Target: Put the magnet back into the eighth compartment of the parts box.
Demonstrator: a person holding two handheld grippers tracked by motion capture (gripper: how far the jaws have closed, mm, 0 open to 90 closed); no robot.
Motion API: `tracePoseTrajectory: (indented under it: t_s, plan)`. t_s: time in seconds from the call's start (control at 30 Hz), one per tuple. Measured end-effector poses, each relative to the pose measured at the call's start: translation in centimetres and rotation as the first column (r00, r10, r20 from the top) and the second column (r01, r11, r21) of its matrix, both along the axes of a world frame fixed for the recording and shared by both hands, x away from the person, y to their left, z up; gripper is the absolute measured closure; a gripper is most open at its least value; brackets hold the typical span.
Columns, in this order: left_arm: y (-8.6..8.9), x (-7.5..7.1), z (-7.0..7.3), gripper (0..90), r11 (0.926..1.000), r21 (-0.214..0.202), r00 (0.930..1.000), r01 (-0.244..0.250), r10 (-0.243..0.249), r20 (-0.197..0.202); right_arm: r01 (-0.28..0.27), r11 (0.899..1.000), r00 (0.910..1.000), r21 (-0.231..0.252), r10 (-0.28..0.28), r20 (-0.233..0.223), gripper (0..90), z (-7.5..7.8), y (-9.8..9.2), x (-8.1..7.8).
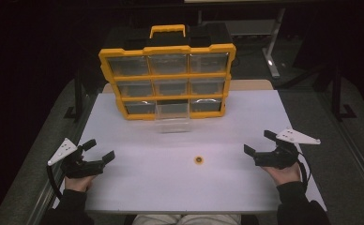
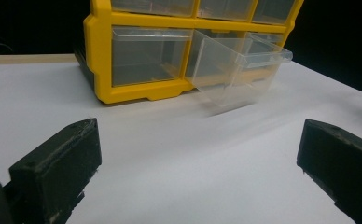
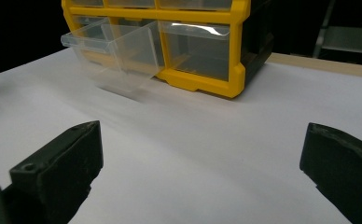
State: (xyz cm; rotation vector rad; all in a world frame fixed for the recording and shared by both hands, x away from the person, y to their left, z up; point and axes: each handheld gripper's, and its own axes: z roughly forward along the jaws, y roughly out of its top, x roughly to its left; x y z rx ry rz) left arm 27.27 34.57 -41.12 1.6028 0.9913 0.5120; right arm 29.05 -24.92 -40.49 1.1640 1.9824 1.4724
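Yellow plastic frames the organizer standing at the table's far edge, its bottom-middle clear drawer pulled out, probably to receive the small round part lying mid-table. Both the left gripper and right gripper rest wide open and empty, well apart at either side.

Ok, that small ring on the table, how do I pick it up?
The ring lies flat on the table, so grip across its outer rim from straight above. The right gripper looks a little nearer and is open; the ring is too small to see more.
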Motion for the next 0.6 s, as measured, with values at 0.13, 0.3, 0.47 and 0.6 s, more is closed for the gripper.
tracePoseTrajectory:
  t_s: [0.13, 0.3, 0.47, 0.6]
  plan:
    - [-0.1, 0.1, -0.1, 0.0, 1.0, 0.001, 1.0, -0.001, 0.001, -0.006, 0.006, 1.0, 0.9998, 0.002, -0.006, -0.019, 0.0, -0.1, 0.0, 0.3]
    - [-0.3, 0.1, -0.1, 0.0, 1.0, 0.005, 1.0, -0.002, 0.002, -0.008, -0.005, 1.0, 0.9994, -0.011, 0.005, -0.035, 0.0, 0.0, 0.3, 0.6]
    - [-0.3, 0.1, -0.2, 0.0, 1.0, 0.008, 0.9999, -0.006, 0.006, -0.01, -0.029, 0.999, 0.9981, -0.026, 0.028, -0.055, 0.0, 0.0, 0.8, 0.9]
    - [-0.2, 0.1, -0.1, 0.0, 0.9999, 0.0, 0.9999, -0.011, 0.011, -0.007, -0.053, 0.998, 0.9968, -0.041, 0.051, -0.061, 0.0, 0.2, 1.4, 1.2]
